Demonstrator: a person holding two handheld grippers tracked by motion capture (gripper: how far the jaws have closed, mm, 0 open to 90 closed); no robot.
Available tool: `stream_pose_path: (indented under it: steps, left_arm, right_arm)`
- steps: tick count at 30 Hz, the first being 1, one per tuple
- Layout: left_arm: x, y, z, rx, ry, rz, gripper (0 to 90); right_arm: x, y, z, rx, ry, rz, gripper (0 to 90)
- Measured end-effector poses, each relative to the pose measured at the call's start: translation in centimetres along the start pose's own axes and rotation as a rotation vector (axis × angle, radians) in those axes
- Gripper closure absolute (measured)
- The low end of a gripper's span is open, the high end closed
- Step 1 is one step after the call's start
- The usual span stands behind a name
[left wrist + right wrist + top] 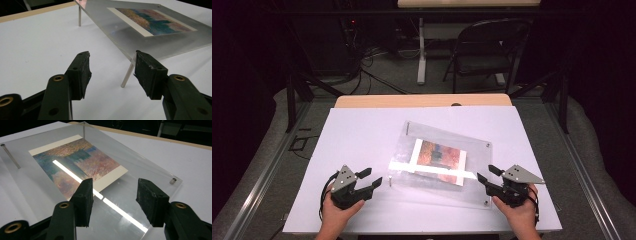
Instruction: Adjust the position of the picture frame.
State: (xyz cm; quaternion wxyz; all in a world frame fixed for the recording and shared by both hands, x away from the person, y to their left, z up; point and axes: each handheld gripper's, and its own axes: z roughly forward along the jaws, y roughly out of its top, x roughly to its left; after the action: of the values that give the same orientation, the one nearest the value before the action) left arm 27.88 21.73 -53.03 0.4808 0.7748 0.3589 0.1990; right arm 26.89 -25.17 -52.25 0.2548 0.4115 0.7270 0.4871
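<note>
High view. We see a white table bearing a clear acrylic frame that holds a colourful print with a pale border. The frame lies right of centre, turned slightly against the table's edges, and a bright strip of reflected light crosses its near half. A thin metal post stands at its near-left corner. The left gripper, held in the person's left hand, sits just beside that corner with its jaws apart and nothing between them. The right gripper, held in the right hand, points at the frame's near-right edge; its jaws also stand apart. Beyond the table we note a folding chair and cables on the floor.

Left gripper view. We look along the two black jaws, which stand fairly wide. The frame's corner hangs above the table just ahead of the right-hand jaw, raised on the slanted post; the post looks just beside that jaw's tip, and we cannot tell whether they touch. A second post stands farther off. The print shows through the plate.

Right gripper view. The jaws again stand fairly wide and grip nothing. The frame lies just ahead of and beneath them, with the print beyond the left-hand jaw. A small metal stud marks the corner to the right, and two posts show under the far edge.
</note>
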Motion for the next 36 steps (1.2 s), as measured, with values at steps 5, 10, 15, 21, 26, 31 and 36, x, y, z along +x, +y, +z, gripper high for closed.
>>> stream_pose_path:
  steps: [5,10,15,21,26,31,36]
  left_arm:
    - [-0.5,-0.2,0.2,0.042,-0.014,0.021,46.5]
    - [-0.4,-0.4,0.2,0.057,-0.029,0.000,50.4]
    - [-0.3,-0.5,0.0,0.080,-0.036,-0.005,54.7]
    - [-0.6,-0.6,0.1,0.111,-0.048,0.013,59.9]
    - [-0.8,-0.7,0.8,0.131,-0.061,0.019,63.0]
    - [-1.5,-0.4,2.5,0.164,-0.098,0.048,65.8]
    - [-1.7,-0.3,4.0,0.194,-0.091,0.072,68.5]
  right_arm:
    - [-0.1,0.1,-0.3,-0.019,0.011,0.006,49.9]
    - [-0.1,0.3,-0.2,-0.035,0.036,0.019,53.8]
    - [-0.2,0.3,0.0,-0.032,0.065,0.019,54.3]
    - [-0.3,0.5,-0.3,-0.060,0.079,0.040,54.3]
    - [-0.3,0.5,-0.2,-0.062,0.083,0.048,54.5]
    - [-0.4,0.6,-0.1,-0.060,0.089,0.058,54.5]
    - [-0.4,0.6,0.1,-0.058,0.095,0.065,54.5]
